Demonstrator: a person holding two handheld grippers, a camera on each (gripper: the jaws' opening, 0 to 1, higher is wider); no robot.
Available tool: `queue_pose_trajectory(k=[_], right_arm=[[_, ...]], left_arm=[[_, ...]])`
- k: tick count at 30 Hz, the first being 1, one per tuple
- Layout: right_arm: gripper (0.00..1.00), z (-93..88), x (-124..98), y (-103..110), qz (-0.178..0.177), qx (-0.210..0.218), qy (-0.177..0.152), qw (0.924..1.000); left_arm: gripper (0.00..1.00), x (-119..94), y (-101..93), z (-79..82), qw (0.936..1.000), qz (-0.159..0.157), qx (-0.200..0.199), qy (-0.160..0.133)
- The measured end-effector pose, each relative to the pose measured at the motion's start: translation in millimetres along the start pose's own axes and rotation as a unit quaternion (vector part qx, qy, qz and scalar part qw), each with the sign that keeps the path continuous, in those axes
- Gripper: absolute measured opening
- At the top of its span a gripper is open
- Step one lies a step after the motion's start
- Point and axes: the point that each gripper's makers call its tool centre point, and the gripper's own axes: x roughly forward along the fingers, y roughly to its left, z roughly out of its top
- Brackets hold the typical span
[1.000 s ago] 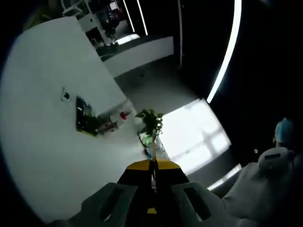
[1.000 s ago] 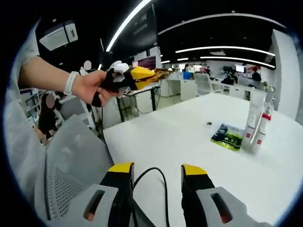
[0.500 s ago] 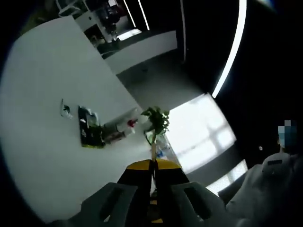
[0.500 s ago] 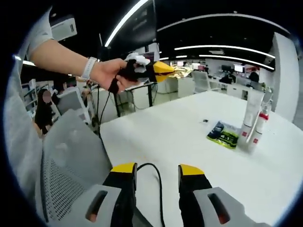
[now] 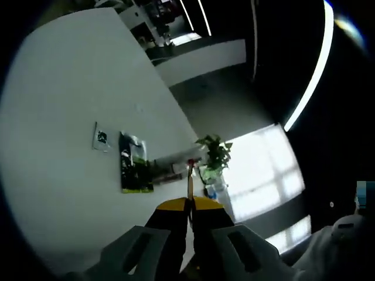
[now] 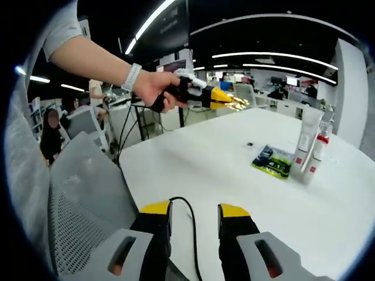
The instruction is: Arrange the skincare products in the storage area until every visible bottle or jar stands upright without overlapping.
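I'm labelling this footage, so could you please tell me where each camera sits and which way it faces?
Left gripper view: rides the left gripper, jaws together, rolled, facing the white table.
Right gripper view: rides the right gripper, jaws apart, facing across the table; the person's hand shows.
Shared: green packet, tubes.

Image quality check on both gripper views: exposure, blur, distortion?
Left gripper view: rolled and dim, window blown out white, green packet and tubes beside it soft, table grey. Right gripper view: evenly lit, sharp; white tube and red-capped bottle readable; fisheye bends ceiling light strips and table edge.
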Motion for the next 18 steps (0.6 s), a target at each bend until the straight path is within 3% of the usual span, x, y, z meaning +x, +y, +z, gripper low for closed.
queue_pose_trajectory(k=[8, 14, 18], right_arm=[[0.26, -4.3, 1.0, -0.8, -0.002, -0.003, 0.011, 0.9999], [0.26, -6.4, 1.2, -2.0, -0.004, 0.002, 0.015, 0.9999], [0.26, -7.7, 1.8, -1.1, -0.004, -0.004, 0.021, 0.9998]], left_arm=[[0.00, 15.6, 34.0, 4.2, 0.9985, 0.046, -0.028, 0.013], [0.00, 27.5, 60.0, -7.5, 0.9955, 0.077, -0.040, 0.037], [0.00, 37.0, 73.7, -7.6, 0.9936, 0.089, -0.059, 0.035]])
